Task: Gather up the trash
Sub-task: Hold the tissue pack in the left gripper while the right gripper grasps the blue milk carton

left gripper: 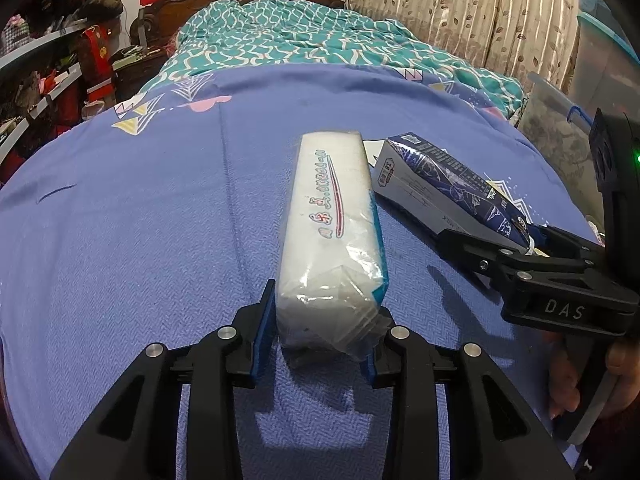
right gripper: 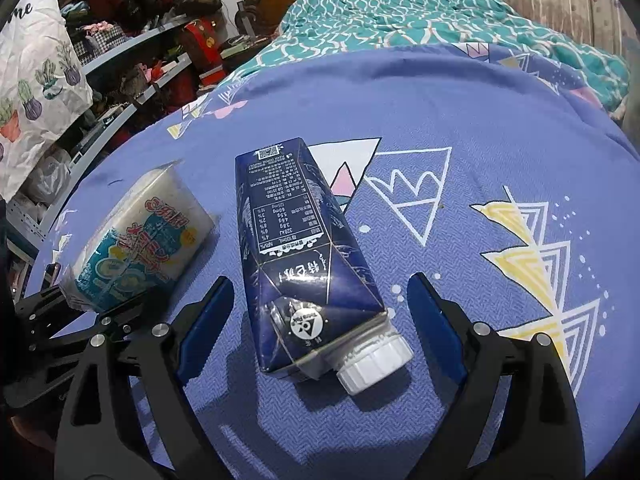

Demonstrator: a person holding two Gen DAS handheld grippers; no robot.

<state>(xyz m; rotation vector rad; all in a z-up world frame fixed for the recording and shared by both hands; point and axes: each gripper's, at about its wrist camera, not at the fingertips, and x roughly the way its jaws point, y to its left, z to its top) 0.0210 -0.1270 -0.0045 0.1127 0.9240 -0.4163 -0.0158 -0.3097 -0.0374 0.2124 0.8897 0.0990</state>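
The left jaws (left gripper: 324, 336) clench the near end of a tissue pack (left gripper: 334, 224), blue pads pressed on both its sides; the pack lies lengthwise on the bed (left gripper: 140, 208), pointing away. The right jaws (right gripper: 320, 332) stand released, spread wide to either side of a dark blue carton (right gripper: 296, 256) with clear gaps — its white cap (right gripper: 374, 364) lies nearest, between the pads. Pack and carton lie side by side, near but apart. Open blue sheet spreads left of the pack and right of the carton; a teal quilt (left gripper: 304, 36) is bunched beyond. Only the right view shows the carton's printed panel and the pack's coloured face; only the left shows a hand (left gripper: 592, 380) on the right grip.
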